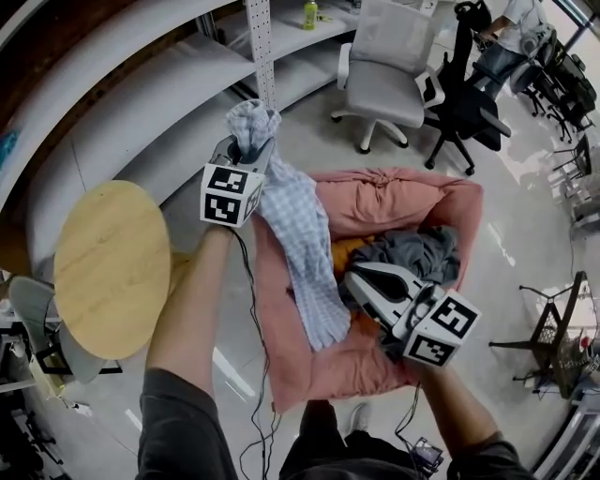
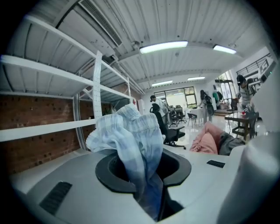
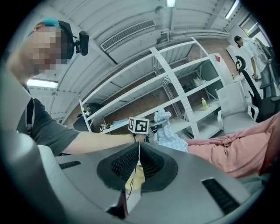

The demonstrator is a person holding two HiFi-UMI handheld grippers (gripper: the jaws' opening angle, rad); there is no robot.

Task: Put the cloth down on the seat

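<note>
A light blue checked cloth (image 1: 302, 239) hangs from my left gripper (image 1: 247, 145), which is raised over the left edge of the pink-covered seat (image 1: 394, 202). The cloth's lower end drapes onto the seat's left side. In the left gripper view the cloth (image 2: 131, 135) bunches above the jaws and runs down into the narrow gap where the left gripper (image 2: 148, 177) pinches it. My right gripper (image 1: 354, 281) lies low over the seat by a grey garment (image 1: 417, 251). Its pads meet with nothing between them, seen at the right gripper (image 3: 138, 151) in its own view.
A round wooden table (image 1: 112, 267) stands to the left. White shelving (image 1: 141, 103) runs behind it, with a green bottle (image 1: 309, 14) on a shelf. A white office chair (image 1: 384, 66) and a black one (image 1: 464, 108) stand beyond the seat. Cables (image 1: 258, 375) hang below my left arm.
</note>
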